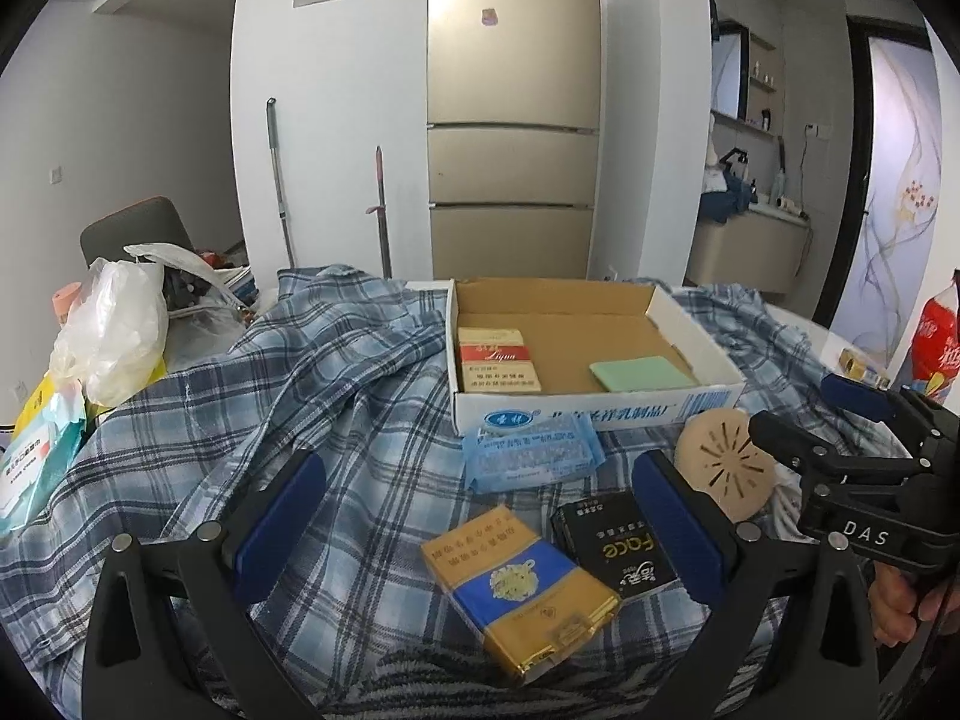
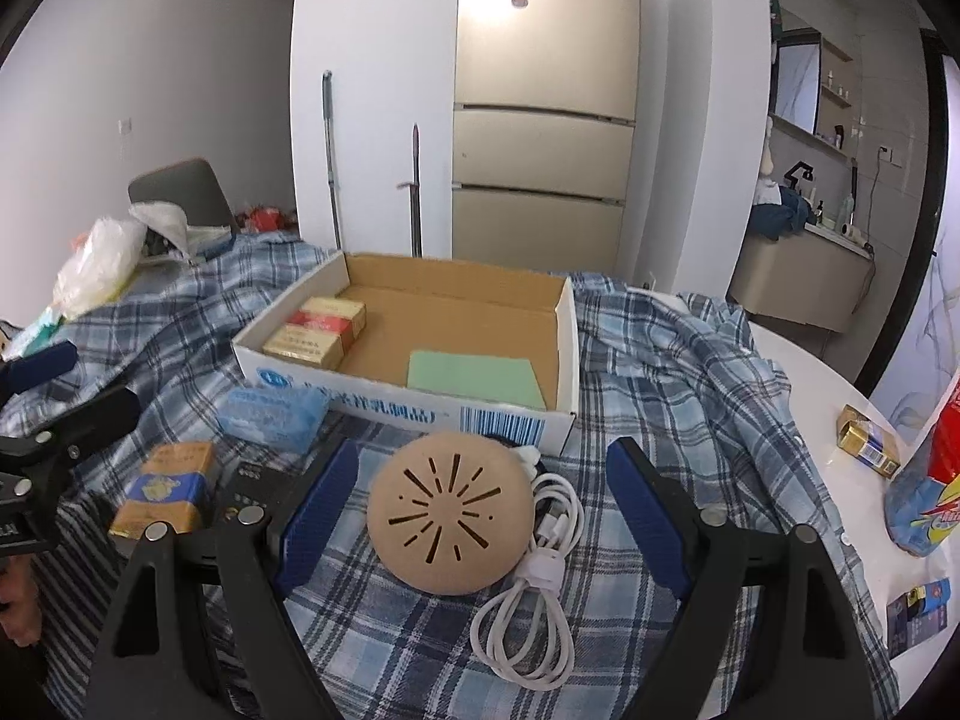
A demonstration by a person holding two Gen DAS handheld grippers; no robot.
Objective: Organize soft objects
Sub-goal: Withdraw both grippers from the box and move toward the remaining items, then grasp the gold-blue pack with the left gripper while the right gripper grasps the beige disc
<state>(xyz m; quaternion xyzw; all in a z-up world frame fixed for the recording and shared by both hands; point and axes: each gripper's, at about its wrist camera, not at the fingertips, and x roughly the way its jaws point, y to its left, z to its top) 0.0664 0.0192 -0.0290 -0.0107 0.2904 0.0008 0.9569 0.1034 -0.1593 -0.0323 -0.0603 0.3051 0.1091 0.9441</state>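
Both wide-open, empty claws hover: right gripper (image 2: 477, 516) around a round tan slotted pad (image 2: 450, 519), left gripper (image 1: 477, 525) over a yellow-blue pack (image 1: 519, 594). At twelve o'clock, a shallow cardboard box (image 1: 690, 324) holds a red-gold carton (image 1: 497, 359) and green pad (image 1: 641, 373) on plaid cloth (image 1: 336, 396) before a beige fridge (image 1: 513, 108).

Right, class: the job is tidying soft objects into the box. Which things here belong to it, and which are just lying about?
Part of the job:
- cardboard box
- green pad already inside
- blue tissue pack
- tan round cover
- left gripper, right gripper, both open

Lying about:
- plastic bags
- white cable
- red bag
- plaid cloth
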